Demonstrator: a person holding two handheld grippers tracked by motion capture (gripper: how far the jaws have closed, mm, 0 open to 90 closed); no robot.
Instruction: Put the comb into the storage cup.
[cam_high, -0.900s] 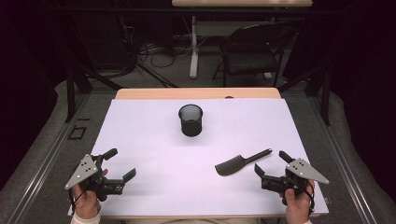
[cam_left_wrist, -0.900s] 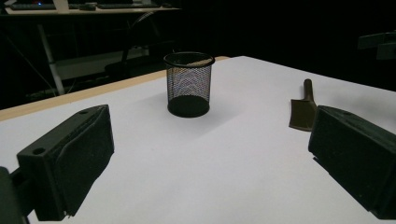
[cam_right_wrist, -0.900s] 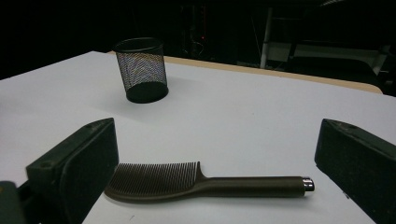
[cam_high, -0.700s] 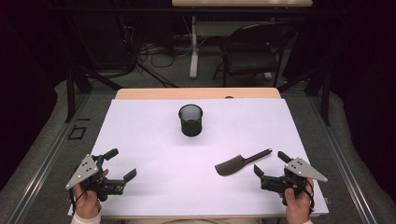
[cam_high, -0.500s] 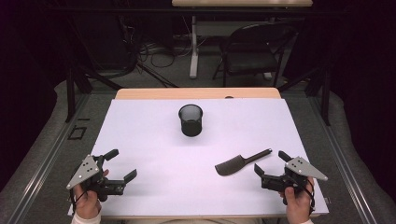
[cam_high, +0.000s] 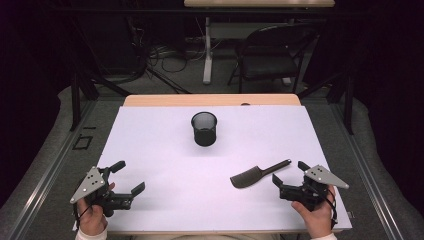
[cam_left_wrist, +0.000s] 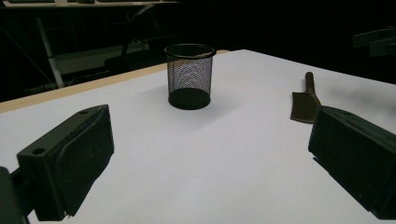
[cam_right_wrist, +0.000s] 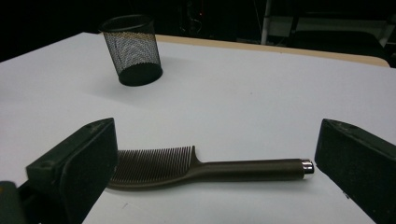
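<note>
Your right gripper (cam_high: 287, 180) has its jaws spread wide with nothing between the pads, and the flat dark-brown plastic comb with a long handle and metal end cap (cam_right_wrist: 201, 167) lies on the white table cover (cam_high: 165, 150) just ahead of them, broadside to your approach. In the right gripper view the toothed end sits close by one jaw and the capped handle tip close by the other, so the comb spans almost the whole gap. That is the main risk: close along its length and the pads will likely shove it endwise or pop it out instead of pinching it. It also lies very low on the sheet, so coming in too high may skate the pads over it, and too low may snag and wrinkle the cover

Your left gripper (cam_high: 126, 178) is spread just as wide and empty, well off to the comb's far side. The black wire-mesh cup (cam_high: 204, 128) stands upright well beyond both tools; it looks light, so a tilted or hurried drop against its rim could tip it over
</note>
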